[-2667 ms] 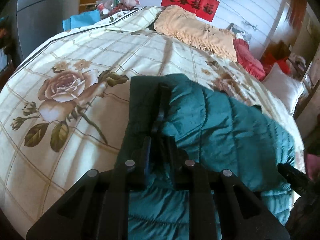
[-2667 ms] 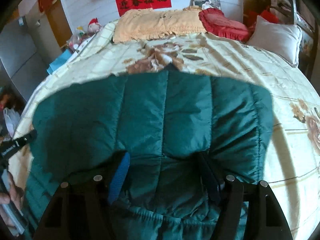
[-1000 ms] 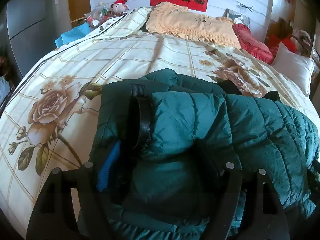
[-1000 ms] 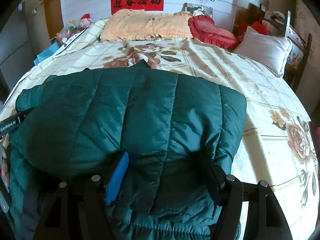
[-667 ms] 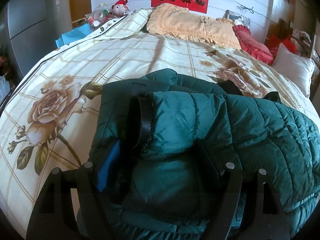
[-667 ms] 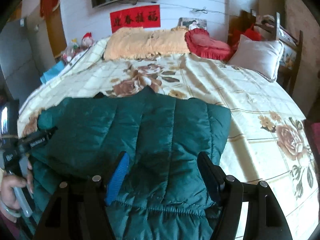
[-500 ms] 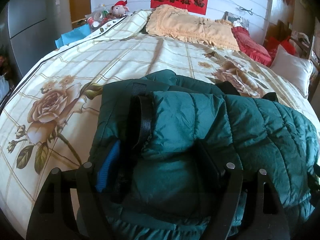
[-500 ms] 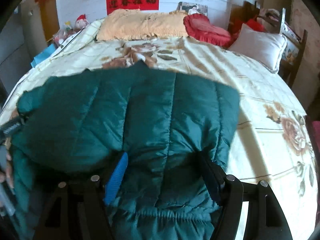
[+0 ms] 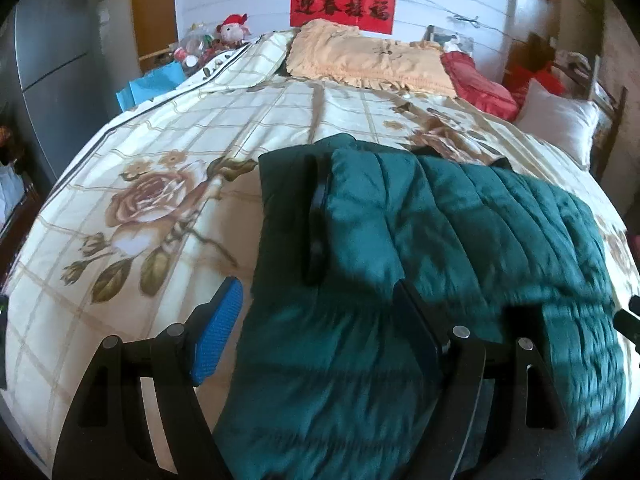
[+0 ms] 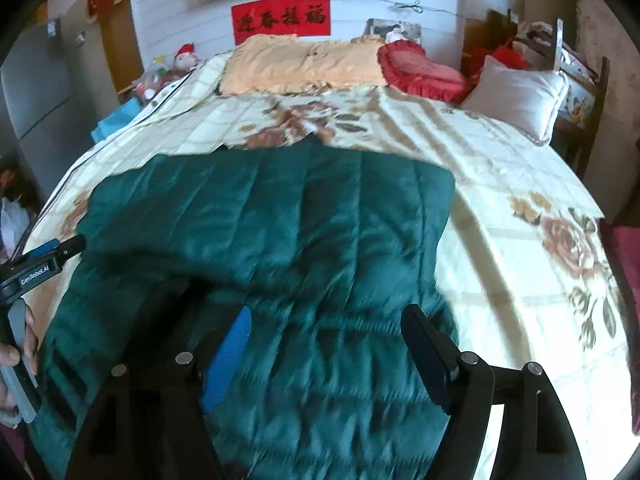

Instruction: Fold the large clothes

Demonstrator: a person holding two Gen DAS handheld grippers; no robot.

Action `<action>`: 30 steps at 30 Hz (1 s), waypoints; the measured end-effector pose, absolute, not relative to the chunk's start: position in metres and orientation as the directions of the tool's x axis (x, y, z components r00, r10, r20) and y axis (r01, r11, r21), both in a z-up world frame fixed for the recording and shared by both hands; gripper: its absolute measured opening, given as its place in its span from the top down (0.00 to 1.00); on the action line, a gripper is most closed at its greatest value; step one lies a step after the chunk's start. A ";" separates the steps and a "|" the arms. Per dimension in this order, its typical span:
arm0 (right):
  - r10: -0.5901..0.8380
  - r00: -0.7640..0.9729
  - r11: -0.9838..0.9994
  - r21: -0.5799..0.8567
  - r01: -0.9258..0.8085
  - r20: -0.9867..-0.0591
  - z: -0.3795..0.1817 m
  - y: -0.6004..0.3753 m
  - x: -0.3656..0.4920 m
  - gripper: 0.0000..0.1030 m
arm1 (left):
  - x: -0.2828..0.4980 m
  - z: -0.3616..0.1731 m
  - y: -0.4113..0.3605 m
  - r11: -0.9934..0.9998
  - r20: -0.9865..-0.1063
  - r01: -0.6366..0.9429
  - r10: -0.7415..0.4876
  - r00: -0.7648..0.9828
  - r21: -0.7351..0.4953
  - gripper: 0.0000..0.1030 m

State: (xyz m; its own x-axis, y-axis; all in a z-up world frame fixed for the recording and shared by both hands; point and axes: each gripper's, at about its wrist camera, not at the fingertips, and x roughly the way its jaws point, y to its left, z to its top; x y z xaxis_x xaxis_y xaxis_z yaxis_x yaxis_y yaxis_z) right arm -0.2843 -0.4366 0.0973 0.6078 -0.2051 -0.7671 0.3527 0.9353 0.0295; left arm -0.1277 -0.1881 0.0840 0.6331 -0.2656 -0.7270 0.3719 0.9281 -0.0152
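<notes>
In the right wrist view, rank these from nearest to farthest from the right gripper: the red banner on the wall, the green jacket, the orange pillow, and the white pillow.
1. green jacket, directly under the right gripper
2. white pillow, farther up the bed, on the right
3. orange pillow, at the head of the bed, centre
4. red banner, on the wall behind it

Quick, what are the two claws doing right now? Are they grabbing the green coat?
Left claw: open, holding nothing, above the green coat.
Right claw: open, holding nothing, above the coat too.
</notes>
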 end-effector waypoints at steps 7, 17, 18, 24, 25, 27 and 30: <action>-0.170 0.606 0.944 0.047 0.326 -0.777 0.086 -0.404 -0.310 0.27 | -0.174 0.091 -0.163 0.925 -0.705 0.380 -0.267 0.657 0.004 0.24; -0.151 0.595 0.934 0.083 0.347 -0.789 0.070 -0.385 -0.340 0.27 | -0.209 0.084 -0.148 0.934 -0.714 0.356 -0.264 0.649 -0.022 0.24; -0.149 0.594 0.934 0.086 0.347 -0.790 0.069 -0.383 -0.342 0.27 | -0.211 0.083 -0.147 0.934 -0.715 0.355 -0.265 0.647 -0.025 0.24; -0.140 0.590 0.932 0.095 0.350 -0.795 0.066 -0.380 -0.352 0.27 | -0.223 0.075 -0.144 0.936 -0.727 0.350 -0.261 0.635 -0.031 0.24; -0.140 0.589 0.932 0.096 0.351 -0.796 0.065 -0.379 -0.353 0.27 | -0.225 0.074 -0.143 0.936 -0.730 0.350 -0.259 0.633 -0.029 0.24; -0.134 0.586 0.930 0.103 0.352 -0.799 0.064 -0.379 -0.355 0.27 | -0.227 0.072 -0.142 0.937 -0.732 0.349 -0.254 0.632 -0.023 0.24; -0.132 0.583 0.930 0.103 0.352 -0.801 0.062 -0.378 -0.358 0.27 | -0.230 0.069 -0.139 0.936 -0.739 0.351 -0.247 0.627 -0.016 0.24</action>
State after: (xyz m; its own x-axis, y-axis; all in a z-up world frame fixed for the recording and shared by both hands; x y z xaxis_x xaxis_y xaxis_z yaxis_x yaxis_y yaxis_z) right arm -0.3577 -0.3775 0.0618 0.5833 -0.1325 -0.8014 0.3522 0.9303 0.1025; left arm -0.2299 -0.1394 0.0688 0.6265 -0.2474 -0.7391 0.3505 0.9364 -0.0163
